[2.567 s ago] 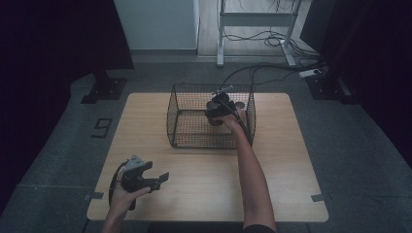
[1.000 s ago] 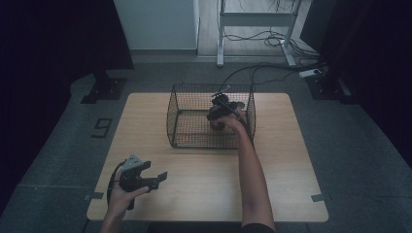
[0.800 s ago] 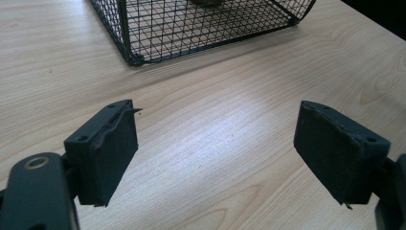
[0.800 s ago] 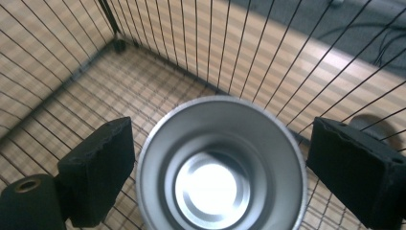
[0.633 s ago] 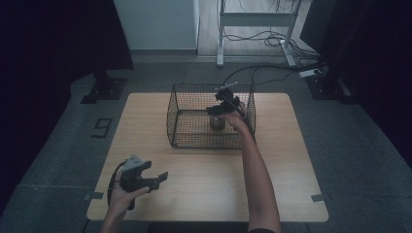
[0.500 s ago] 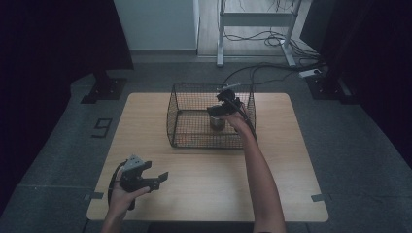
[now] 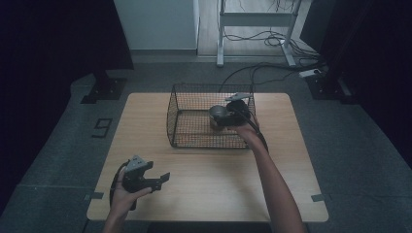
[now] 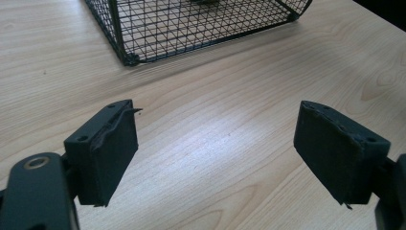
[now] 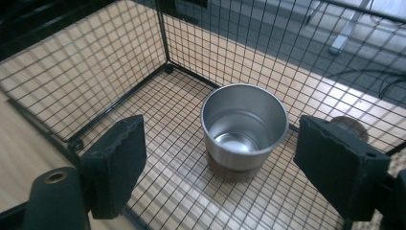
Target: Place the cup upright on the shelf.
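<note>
A steel cup [image 9: 244, 124] stands upright on a brown base on the floor of a black wire basket [image 9: 95, 72]. My right gripper [image 9: 222, 139] hovers over the basket just short of the cup, open, its pads clear of the cup's sides. From above, the cup [image 7: 218, 114] sits just left of the right gripper [image 7: 232, 115] inside the basket [image 7: 194, 141]. At the table's near left, my left gripper [image 7: 158, 179] is held still. Its jaws stand open over bare wood, as the left gripper [image 8: 215, 143] shows in its own view.
The basket stands at the back middle of the wooden table [image 7: 218, 194]. A brown round piece [image 9: 349, 125] lies beyond the mesh behind the cup. Cables and a desk frame are on the floor behind the table.
The right gripper has drawn back and upward from the cup inside the basket, and the cup now shows to its left. The left hand has not moved.
</note>
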`<state>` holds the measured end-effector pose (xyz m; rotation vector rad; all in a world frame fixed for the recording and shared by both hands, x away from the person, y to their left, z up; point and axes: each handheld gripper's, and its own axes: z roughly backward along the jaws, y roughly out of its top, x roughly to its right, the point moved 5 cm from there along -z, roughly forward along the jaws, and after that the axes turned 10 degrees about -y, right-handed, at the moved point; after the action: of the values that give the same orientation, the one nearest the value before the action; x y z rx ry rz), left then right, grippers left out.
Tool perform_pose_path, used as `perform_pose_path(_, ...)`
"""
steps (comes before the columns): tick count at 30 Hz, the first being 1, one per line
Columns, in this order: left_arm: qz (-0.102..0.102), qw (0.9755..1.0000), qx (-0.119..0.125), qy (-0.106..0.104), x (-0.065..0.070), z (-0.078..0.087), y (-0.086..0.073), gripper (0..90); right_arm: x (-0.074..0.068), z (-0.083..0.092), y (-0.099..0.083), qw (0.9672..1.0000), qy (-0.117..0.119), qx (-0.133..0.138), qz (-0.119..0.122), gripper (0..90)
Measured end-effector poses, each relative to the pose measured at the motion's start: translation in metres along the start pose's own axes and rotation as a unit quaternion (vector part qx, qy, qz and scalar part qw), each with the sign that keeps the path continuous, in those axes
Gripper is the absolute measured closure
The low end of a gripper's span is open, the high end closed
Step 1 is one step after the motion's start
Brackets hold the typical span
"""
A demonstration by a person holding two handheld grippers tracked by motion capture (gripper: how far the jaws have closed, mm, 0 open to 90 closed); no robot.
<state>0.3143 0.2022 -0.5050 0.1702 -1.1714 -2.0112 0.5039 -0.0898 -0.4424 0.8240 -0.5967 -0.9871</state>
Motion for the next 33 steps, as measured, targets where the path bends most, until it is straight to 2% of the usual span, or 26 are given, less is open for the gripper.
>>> perform_pose_path(2, 0.000, 1.0000, -0.002, 0.000, 0.000, -0.001, -0.001, 15.5, 0.000, 0.019, -0.006, 0.9998, 0.005, 0.018, 0.000, 18.1)
perform_pose_path(4, 0.000, 1.0000, -0.004, 0.001, 0.000, -0.002, -0.001, 15.5, 0.000, 0.025, -0.009, 0.9997, 0.007, 0.023, -0.001, 18.0)
perform_pose_path(5, -0.001, 1.0000, -0.005, 0.001, 0.001, -0.003, -0.001, 15.4, 0.000, 0.037, -0.015, 0.9994, 0.009, 0.033, -0.001, 18.2)
perform_pose_path(6, -0.001, 1.0000, -0.004, 0.001, 0.001, -0.003, -0.001, 15.4, 0.000, 0.037, -0.015, 0.9994, 0.009, 0.033, -0.001, 18.2)
perform_pose_path(7, -0.002, 1.0000, -0.006, 0.000, 0.002, -0.004, -0.001, 15.5, -0.001, 0.047, -0.023, 0.9990, 0.010, 0.043, -0.001, 18.2)
perform_pose_path(9, -0.002, 1.0000, -0.006, 0.000, 0.002, -0.004, -0.001, 15.5, -0.001, 0.051, -0.027, 0.9989, 0.010, 0.045, 0.001, 18.2)
perform_pose_path(12, -0.003, 1.0000, -0.008, 0.000, 0.003, -0.006, -0.001, 15.5, -0.002, 0.068, -0.051, 0.9983, 0.011, 0.057, -0.007, 18.7)
perform_pose_path(13, -0.003, 1.0000, -0.008, 0.000, 0.003, -0.006, -0.001, 15.4, -0.002, 0.068, -0.051, 0.9983, 0.011, 0.057, -0.007, 18.7)
perform_pose_path(14, -0.003, 1.0000, -0.009, -0.001, 0.003, -0.006, -0.001, 15.4, -0.003, 0.076, -0.067, 0.9983, 0.012, 0.056, -0.007, 18.6)
perform_pose_path(15, -0.004, 0.9999, -0.010, -0.001, 0.004, -0.007, -0.002, 15.4, -0.003, 0.076, -0.067, 0.9983, 0.012, 0.056, -0.007, 18.6)
perform_pose_path(16, -0.005, 0.9999, -0.012, -0.001, 0.004, -0.008, -0.002, 15.5, -0.003, 0.082, -0.080, 0.9981, 0.010, 0.060, -0.009, 18.6)
perform_pose_path(17, -0.005, 0.9999, -0.012, -0.001, 0.004, -0.008, -0.002, 15.4, -0.003, 0.082, -0.080, 0.9981, 0.010, 0.060, -0.009, 18.6)
perform_pose_path(18, -0.004, 0.9999, -0.013, -0.001, 0.004, -0.008, -0.002, 15.4, -0.002, 0.088, -0.092, 0.9978, 0.011, 0.064, -0.013, 18.8)
perform_pose_path(23, -0.004, 0.9999, -0.016, 0.000, 0.004, -0.010, -0.003, 15.4, 0.001, 0.097, -0.117, 0.9974, 0.005, 0.068, -0.021, 19.1)
perform_pose_path(27, -0.003, 0.9999, -0.016, 0.001, 0.002, -0.010, -0.003, 15.5, -0.001, 0.096, -0.135, 0.9981, -0.002, 0.060, -0.017, 19.1)
perform_pose_path(33, 0.000, 0.9999, -0.012, 0.005, 0.000, -0.007, -0.003, 15.5, -0.002, 0.096, -0.139, 0.9979, -0.005, 0.062, -0.019, 18.9)
